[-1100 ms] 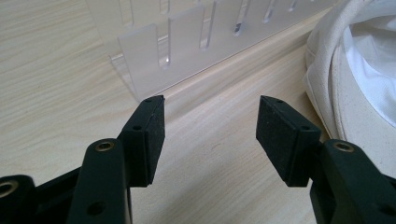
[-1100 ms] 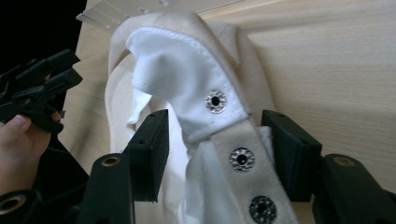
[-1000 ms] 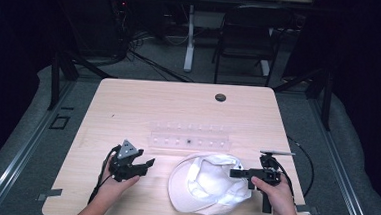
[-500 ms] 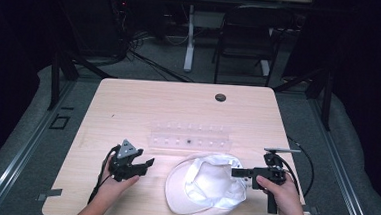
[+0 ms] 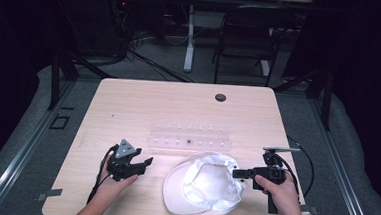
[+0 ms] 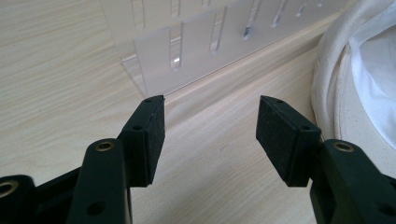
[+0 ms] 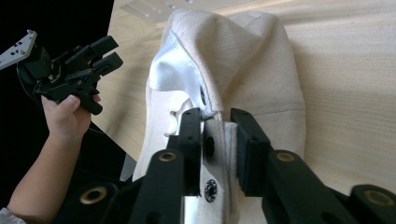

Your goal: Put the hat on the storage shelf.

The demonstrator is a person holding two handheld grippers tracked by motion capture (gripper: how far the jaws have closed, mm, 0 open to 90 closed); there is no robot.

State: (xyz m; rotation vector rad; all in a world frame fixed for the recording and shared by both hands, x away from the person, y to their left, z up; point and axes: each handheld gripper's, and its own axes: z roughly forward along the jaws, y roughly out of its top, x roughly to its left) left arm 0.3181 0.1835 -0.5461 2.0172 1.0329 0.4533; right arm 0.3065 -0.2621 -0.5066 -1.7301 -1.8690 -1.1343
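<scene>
Cream cap [image 7: 243, 60] — rim pinched by right gripper [image 7: 215, 122], jaws just closing.

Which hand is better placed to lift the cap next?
Right. The right gripper has just been closing on the cap, its rim between the jaws. The left gripper is open beside it, over bare table.

From above, the tabletop [image 5: 143, 109] is evenly and brightly lit while the room beyond it, from nine through twelve to three o'clock, sinks into near black. Shadows are soft and short. That view is coarse and slightly soft. Both gripper views are sharper, with the nearest black metal at six o'clock blurred; the white cap [image 7: 252, 60] looks mildly overexposed.
</scene>
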